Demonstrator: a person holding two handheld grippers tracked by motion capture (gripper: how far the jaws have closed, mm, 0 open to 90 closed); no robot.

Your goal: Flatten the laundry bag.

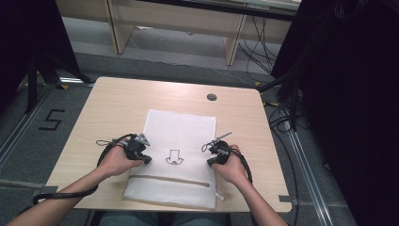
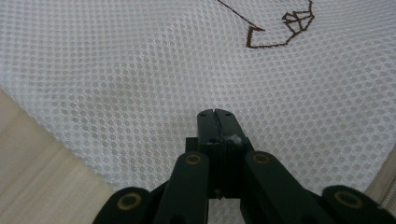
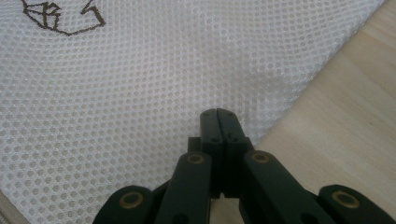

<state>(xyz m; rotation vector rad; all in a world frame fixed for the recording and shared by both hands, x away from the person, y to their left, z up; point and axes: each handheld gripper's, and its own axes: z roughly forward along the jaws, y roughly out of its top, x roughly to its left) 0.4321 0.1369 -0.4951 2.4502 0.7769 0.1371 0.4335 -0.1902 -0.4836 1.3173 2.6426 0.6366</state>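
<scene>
A white mesh laundry bag (image 1: 179, 141) lies flat on the middle of the light wooden table (image 1: 108, 108), its near end at the table's near edge. It bears no readable brand or label; the only mark is a small dark brown outline drawing (image 1: 174, 158) stitched near its centre, and no letters can be made out in it. A zip line (image 1: 169, 179) runs across the bag's near part. On the grey floor to the left of the table a black figure "5" (image 1: 51, 119) is marked.

The left gripper (image 1: 147, 159) rests on the bag's left edge, its jaws closed together with nothing visible between them; the left gripper view shows the tips meeting over the mesh. The right gripper (image 1: 210, 163) sits at the bag's right edge, jaws likewise pressed together and empty, over the mesh just beside bare wood.

The table has a round grey cable port (image 1: 211, 97) at its far right. Beyond it stand pale wooden furniture legs (image 1: 120, 28), with black cables (image 1: 256, 52) trailing over the floor and dark curtains (image 1: 353, 94) on the right.
</scene>
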